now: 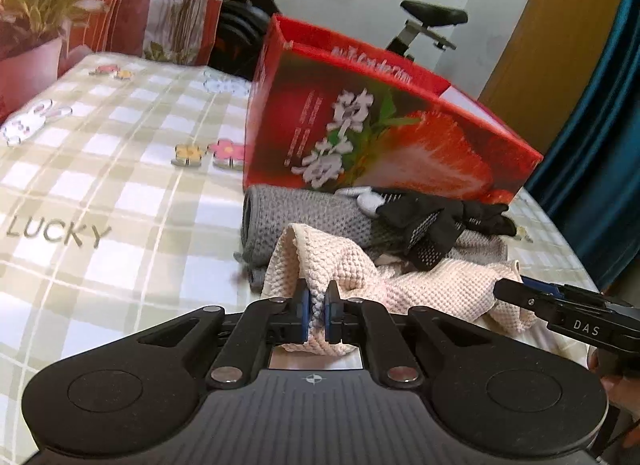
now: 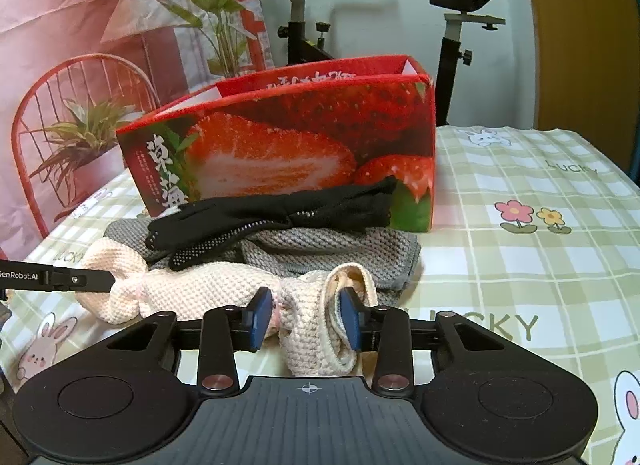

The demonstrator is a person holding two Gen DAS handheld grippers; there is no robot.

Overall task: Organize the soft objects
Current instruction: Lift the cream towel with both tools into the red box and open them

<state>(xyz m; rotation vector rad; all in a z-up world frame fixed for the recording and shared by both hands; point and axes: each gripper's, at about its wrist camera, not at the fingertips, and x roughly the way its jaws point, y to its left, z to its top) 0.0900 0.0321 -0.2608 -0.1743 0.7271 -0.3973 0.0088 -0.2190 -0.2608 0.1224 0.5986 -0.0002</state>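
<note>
A cream knitted cloth [image 1: 440, 285] lies on the table in front of a grey knitted cloth [image 1: 304, 209] and black dotted gloves [image 1: 432, 225]. My left gripper [image 1: 317, 307] is shut on one end of the cream cloth. My right gripper [image 2: 306, 315] holds the other end [image 2: 312, 329], with its blue pads [image 2: 262, 315] pressed on the bunched fabric. The right gripper also shows in the left wrist view [image 1: 560, 305], and the left gripper in the right wrist view [image 2: 80, 279]. The gloves [image 2: 280, 213] rest on the grey cloth [image 2: 340, 253].
An open red strawberry box [image 1: 380, 133] stands right behind the cloths; it also shows in the right wrist view [image 2: 288, 145]. The table has a checked cloth [image 1: 100, 193]. A red chair [image 2: 72, 105], an exercise bike [image 2: 460, 25] and a blue curtain [image 1: 600, 145] surround it.
</note>
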